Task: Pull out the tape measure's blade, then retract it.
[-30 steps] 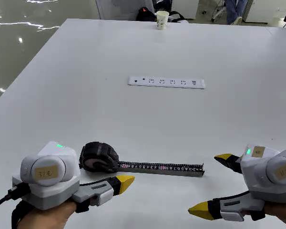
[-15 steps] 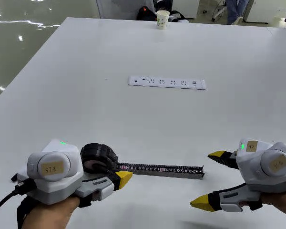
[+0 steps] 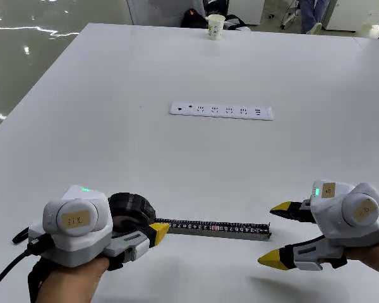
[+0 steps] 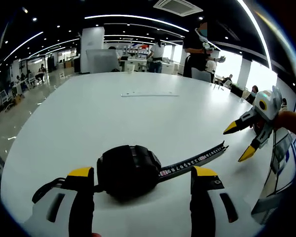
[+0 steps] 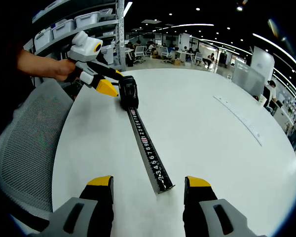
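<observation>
Left gripper (image 4: 143, 174) had edged in, jaws apart astride the tape measure (image 3: 131, 211); right gripper (image 3: 274, 233), open too, had neared the drawn blade (image 3: 211, 226) at its tip; retraction looked next.

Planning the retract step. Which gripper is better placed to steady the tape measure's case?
Left gripper: its open jaws flank the case; the right gripper sits open at the blade's far end.

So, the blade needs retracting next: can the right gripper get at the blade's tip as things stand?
Probably yes. The right gripper is open, and the blade tip lies flat on the table just ahead of its jaws, with nothing between.
</observation>
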